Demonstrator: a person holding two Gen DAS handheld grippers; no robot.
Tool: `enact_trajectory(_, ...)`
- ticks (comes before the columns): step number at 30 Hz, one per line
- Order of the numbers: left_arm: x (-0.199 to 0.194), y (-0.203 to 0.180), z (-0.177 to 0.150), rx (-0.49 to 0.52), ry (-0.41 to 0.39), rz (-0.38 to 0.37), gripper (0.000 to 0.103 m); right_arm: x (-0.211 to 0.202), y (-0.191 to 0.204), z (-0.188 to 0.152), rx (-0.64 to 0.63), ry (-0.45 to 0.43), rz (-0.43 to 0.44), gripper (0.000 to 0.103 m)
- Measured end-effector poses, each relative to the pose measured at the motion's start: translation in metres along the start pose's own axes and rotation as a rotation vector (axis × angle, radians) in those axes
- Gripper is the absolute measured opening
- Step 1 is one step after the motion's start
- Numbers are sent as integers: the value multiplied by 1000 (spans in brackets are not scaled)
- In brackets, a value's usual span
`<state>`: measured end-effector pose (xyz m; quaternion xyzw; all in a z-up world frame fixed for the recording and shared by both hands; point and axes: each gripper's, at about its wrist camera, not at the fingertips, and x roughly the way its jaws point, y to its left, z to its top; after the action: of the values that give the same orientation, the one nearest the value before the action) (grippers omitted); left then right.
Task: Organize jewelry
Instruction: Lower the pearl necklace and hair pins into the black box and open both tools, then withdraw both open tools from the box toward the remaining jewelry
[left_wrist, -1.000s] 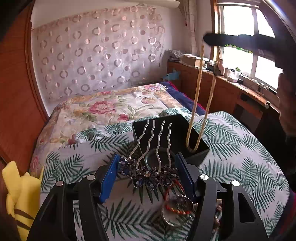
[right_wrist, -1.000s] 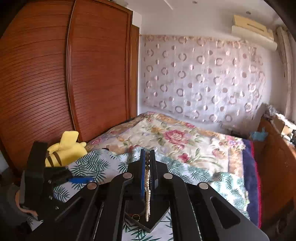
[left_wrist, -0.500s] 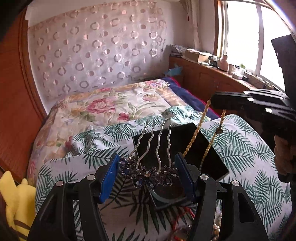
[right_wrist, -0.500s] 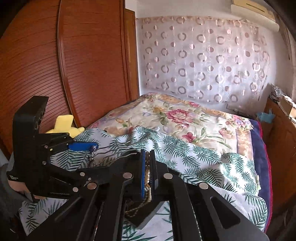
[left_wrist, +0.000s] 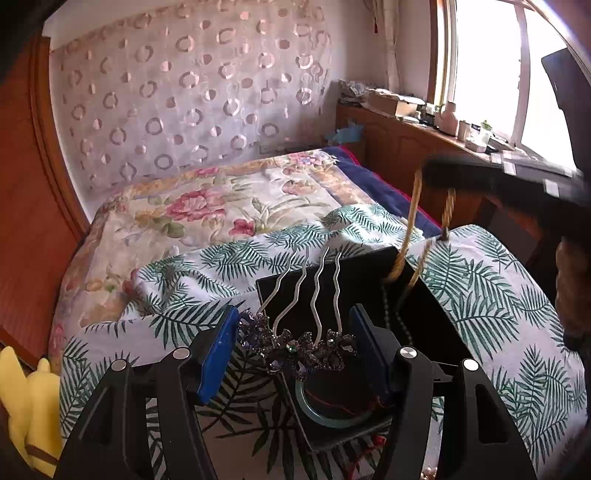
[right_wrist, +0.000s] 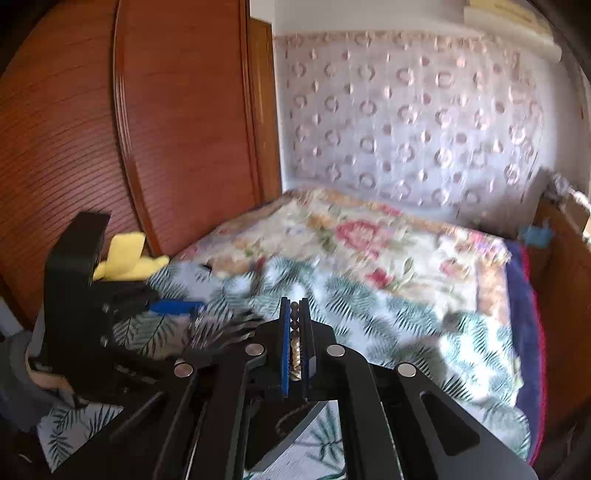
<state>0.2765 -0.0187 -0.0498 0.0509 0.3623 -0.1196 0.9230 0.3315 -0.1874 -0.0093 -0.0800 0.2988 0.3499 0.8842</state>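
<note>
My left gripper (left_wrist: 293, 332) is shut on a jewelled hair comb (left_wrist: 295, 347) with wavy silver prongs, held above a black tray (left_wrist: 424, 317). A pale green bangle (left_wrist: 328, 413) lies in the tray's near compartment. My right gripper (right_wrist: 294, 306) is shut on a gold bead necklace (right_wrist: 294, 354). In the left wrist view the necklace (left_wrist: 408, 236) hangs in two strands from the right gripper (left_wrist: 439, 173) down into the tray's far right part. The left gripper also shows in the right wrist view (right_wrist: 173, 307).
The tray sits on a palm-leaf cloth (left_wrist: 480, 295) over a floral bedspread (left_wrist: 207, 206). A yellow plush toy (left_wrist: 29, 406) lies at the left. A wooden wardrobe (right_wrist: 129, 147) stands left, a wooden counter (left_wrist: 406, 140) under the window right.
My right gripper has lifted, pulling the necklace strands taut and more upright above the tray. My left gripper with the comb has moved slightly nearer over the tray.
</note>
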Motion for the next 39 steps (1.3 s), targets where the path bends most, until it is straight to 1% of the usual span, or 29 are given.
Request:
enact_trajectory(2, 3, 1, 1, -2, 5, -2, 59, 5, 2, -7, -4, 24, 1, 7)
enact_trajectory(3, 5, 1, 1, -2, 7, -3, 59, 6, 3, -9, -3, 26, 1, 12)
enact_trajectory(4, 6, 0, 1, -1, 10, -4, 59, 6, 3, -10, 4, 27, -2, 28)
enact_trajectory(5, 7, 0, 1, -2, 12, -5, 59, 5, 2, -10, 12, 25, -4, 40)
enact_trajectory(6, 8, 0, 2, -1, 13, -6, 59, 3, 1, -10, 19, 22, -7, 41)
enact_trajectory(13, 13, -4, 5, 9, 21, -17, 60, -10, -2, -19, 37, 22, -41, 41)
enact_trajectory(15, 14, -7, 8, 14, 21, -15, 68, -13, -4, -24, 41, 28, -50, 41)
enact_trajectory(16, 14, -9, 8, 18, 18, -14, 69, -15, -5, -26, 44, 30, -54, 41)
enact_trajectory(21, 3, -13, 6, 22, 1, -19, 70, -30, -4, -43, 70, 35, -74, 41)
enact_trajectory(23, -5, -12, 2, 18, -6, -18, 72, -36, -2, -51, 79, 40, -75, 41)
enact_trajectory(25, -16, -12, -4, 10, -16, -24, 75, -42, 3, -62, 85, 44, -80, 41)
enact_trajectory(29, -38, -13, -20, 9, -31, -17, 76, -52, 11, -81, 107, 45, -77, 41)
enact_trajectory(37, -77, -10, -59, -29, -45, -19, 77, -70, 33, -116, 159, 52, -70, 41)
enact_trajectory(39, -84, -11, -70, -36, -43, -21, 79, -74, 41, -125, 162, 62, -65, 37)
